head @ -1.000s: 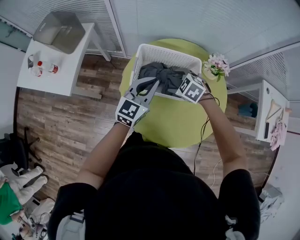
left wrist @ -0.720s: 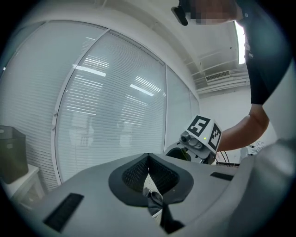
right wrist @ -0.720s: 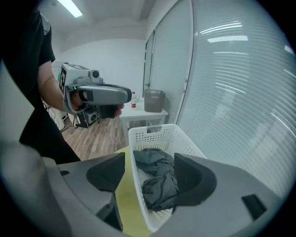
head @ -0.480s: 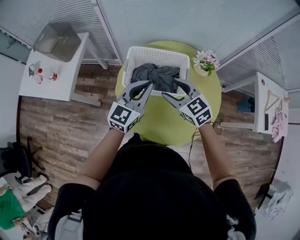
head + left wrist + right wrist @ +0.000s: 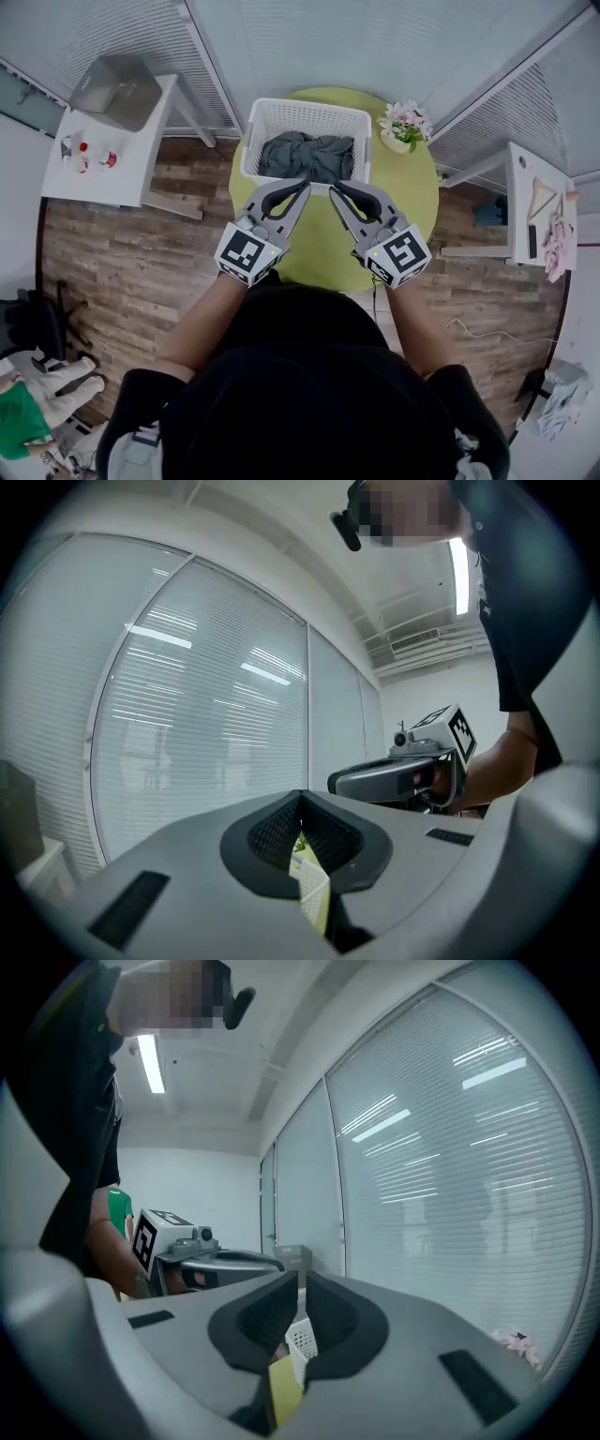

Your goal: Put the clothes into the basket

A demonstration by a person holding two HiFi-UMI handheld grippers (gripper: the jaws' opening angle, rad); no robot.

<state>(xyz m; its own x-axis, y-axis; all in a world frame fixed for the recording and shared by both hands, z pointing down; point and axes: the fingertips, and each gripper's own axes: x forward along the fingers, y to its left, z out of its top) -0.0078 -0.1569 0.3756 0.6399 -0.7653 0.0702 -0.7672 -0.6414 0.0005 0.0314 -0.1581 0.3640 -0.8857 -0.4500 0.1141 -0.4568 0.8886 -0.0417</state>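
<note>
A white slatted basket (image 5: 305, 105) stands at the far side of the round green table (image 5: 417, 192). Crumpled dark grey clothes (image 5: 307, 156) lie inside it, touched by neither gripper. My left gripper (image 5: 302, 186) hovers over the table just in front of the basket's near rim, shut and empty. My right gripper (image 5: 336, 187) is beside it; its jaws are closing, almost together, with nothing between them. In the left gripper view the jaws (image 5: 300, 803) meet, and the right gripper (image 5: 403, 778) shows beyond. In the right gripper view the jaws (image 5: 298, 1283) leave only a sliver showing the basket (image 5: 300, 1340).
A small pot of pink flowers (image 5: 403, 127) sits on the table right of the basket. A white side table (image 5: 103, 141) with a grey box (image 5: 117, 86) stands at the left, and another white table (image 5: 534, 211) at the right. Window blinds run behind.
Both grippers drew back out of the basket toward the person. The right gripper let go of the grey clothes, which stay in the basket, and its jaws came together.
</note>
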